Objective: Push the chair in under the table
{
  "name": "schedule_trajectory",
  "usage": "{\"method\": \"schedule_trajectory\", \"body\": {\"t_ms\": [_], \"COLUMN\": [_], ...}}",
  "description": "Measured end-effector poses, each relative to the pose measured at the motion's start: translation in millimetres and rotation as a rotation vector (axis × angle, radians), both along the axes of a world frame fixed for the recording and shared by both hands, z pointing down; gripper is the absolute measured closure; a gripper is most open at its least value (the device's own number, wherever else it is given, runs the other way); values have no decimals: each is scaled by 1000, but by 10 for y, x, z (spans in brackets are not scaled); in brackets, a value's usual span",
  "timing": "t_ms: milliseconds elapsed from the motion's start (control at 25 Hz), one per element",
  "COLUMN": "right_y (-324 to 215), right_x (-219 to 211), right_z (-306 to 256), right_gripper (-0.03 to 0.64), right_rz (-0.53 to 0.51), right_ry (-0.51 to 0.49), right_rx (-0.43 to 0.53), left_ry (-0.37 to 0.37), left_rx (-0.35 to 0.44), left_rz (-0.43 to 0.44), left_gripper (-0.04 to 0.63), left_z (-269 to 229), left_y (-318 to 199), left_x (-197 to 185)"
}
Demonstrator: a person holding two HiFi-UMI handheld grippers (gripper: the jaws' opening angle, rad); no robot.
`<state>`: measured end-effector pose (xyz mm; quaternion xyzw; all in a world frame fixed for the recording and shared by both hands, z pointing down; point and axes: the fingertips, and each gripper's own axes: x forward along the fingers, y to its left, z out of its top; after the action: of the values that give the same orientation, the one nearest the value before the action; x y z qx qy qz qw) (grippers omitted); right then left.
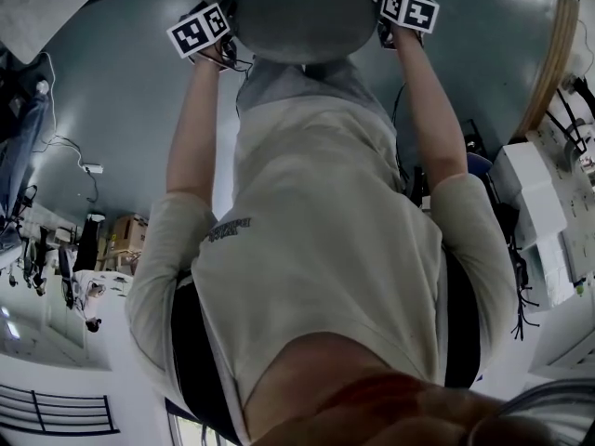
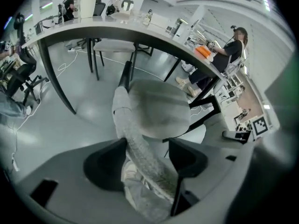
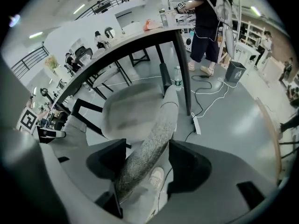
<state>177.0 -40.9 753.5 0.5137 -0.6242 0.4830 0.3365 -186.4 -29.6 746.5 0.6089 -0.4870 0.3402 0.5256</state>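
Chair (image 2: 159,108) backrest rim runs slantwise between the left tongs (image 2: 145,160), which appear clamped on it, though the contact is hard to judge. Likewise the right tongs (image 3: 148,160) are narrowed onto the same rim. Beyond them the grey seat stands on the floor close before the dark-edged counter (image 2: 117,29). Farther off, a person (image 2: 229,50) stands at the counter's far end.

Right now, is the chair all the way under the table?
Not yet. Done: the left gripper and right gripper are both shut on the chair back. In hand: the push toward the table. Left: the seat looks mostly out in front of the table edge, so it needs sliding under.
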Motion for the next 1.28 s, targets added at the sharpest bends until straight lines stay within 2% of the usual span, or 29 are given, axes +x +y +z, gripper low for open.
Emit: {"method": "schedule_trajectory", "body": {"t_ms": [160,280,320,480,800,960,1080,1280], "right_y": [17,46,57,51,66,68,69,72], "right_x": [-41,-65,-76,-97,-128,-106,-111,-129], "right_z": [95,123,132,200,307,332,318,328], "right_gripper": [325,325,325,328,327,359,371,357], "right_rz": [44,88,95,68,-40,-27,-18,-39], "right_ry": [-47,-85,-92,-124,-106,-97,-89,-73], "right_rx": [-46,-68,-72,-97,-166,-176,-173,-188], "left_ry": [-44,36,50,25,39,17,8,14], "left_rx": [0,-54,-58,-61,-93,-103,-92,-79], "left_rz": [-43,-142,-150,-58,-23,-24,-57,-88], "left_gripper": [318,298,298,299,299,328,359,379], "left_z": [64,179,191,259,363,386,371,369], "left_y": [33,114,116,65,72,80,80,65], "left_x": [-51,-56,-51,76,149,118,65,20]}}
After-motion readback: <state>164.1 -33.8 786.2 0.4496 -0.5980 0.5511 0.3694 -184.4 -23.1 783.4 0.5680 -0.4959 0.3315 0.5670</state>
